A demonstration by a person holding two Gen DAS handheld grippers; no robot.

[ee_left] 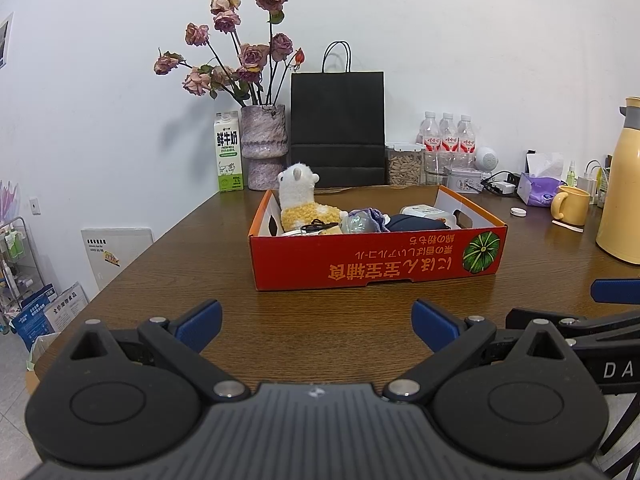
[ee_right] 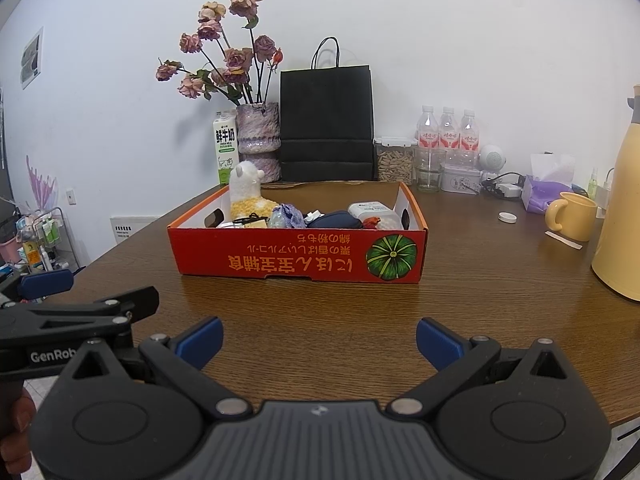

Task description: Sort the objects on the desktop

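Your left gripper [ee_left: 316, 326] sat nearest the left wrist camera, its blue-padded jaws spread wide with nothing between them, hovering low over the brown wood-grain counter [ee_left: 168, 280]. Beyond it stood the shallow red cardboard box [ee_left: 376, 258] with a green pumpkin printed on its front. Inside it you had a white and yellow plush alpaca [ee_left: 300, 200] upright at the left end, a dark navy pouch [ee_left: 416, 222] near the middle and a white plastic case [ee_left: 424, 211] toward the right. Behind the box, against the wall, stood a black paper bag [ee_left: 337, 128], a purple vase of dried pink roses [ee_left: 264, 144] and a green and white milk carton [ee_left: 229, 152]. A yellow mug [ee_left: 570, 204] stood well to the right.

From the right wrist camera, your right gripper [ee_right: 319, 342] likewise held its blue-padded jaws wide apart and empty above the counter. The left gripper's black frame reached in at the left edge, just beside it. The red box lay ahead, slightly left of centre, with the alpaca, the pouch and the white case inside. A tall yellow thermos jug [ee_right: 620, 208] rose at the right edge, with the mug just beside it.
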